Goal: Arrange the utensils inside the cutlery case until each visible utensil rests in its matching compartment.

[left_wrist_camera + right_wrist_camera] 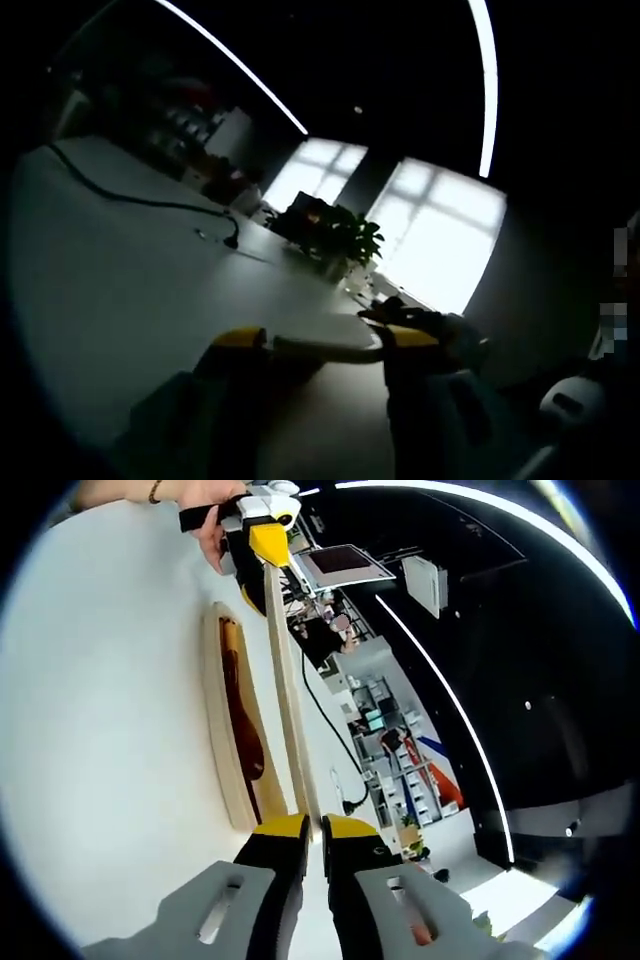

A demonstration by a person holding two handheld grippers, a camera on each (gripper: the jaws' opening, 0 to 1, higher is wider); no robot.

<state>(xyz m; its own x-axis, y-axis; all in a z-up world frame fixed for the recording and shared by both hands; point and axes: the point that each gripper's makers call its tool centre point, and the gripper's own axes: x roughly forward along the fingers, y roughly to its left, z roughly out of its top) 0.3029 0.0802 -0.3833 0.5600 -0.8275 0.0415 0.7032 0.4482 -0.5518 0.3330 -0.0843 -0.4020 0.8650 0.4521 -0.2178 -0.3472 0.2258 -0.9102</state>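
A long pale wooden slat (pixel 285 680) runs edge-on above the white table (pixel 110 710), held at both ends. My right gripper (pixel 315 832) is shut on its near end, yellow-tipped jaws almost together. At the far end my left gripper (pixel 265 540), held by a person's hand (pixel 205 505), grips it. In the left gripper view the slat (pixel 320 349) spans flat between the left gripper (pixel 325 340) jaws, which clamp its two edges. Beside the slat lies the shallow wooden cutlery case (pixel 215 730) with a brown wooden utensil (pixel 245 730) lying lengthwise in it.
A black cable (pixel 330 720) trails over the table toward the far edge; the cable (pixel 150 203) also crosses the dim table (pixel 130 290). A potted plant (pixel 340 235) stands near bright windows. Shelves (pixel 400 740) and a screen (pixel 340 565) lie beyond the table.
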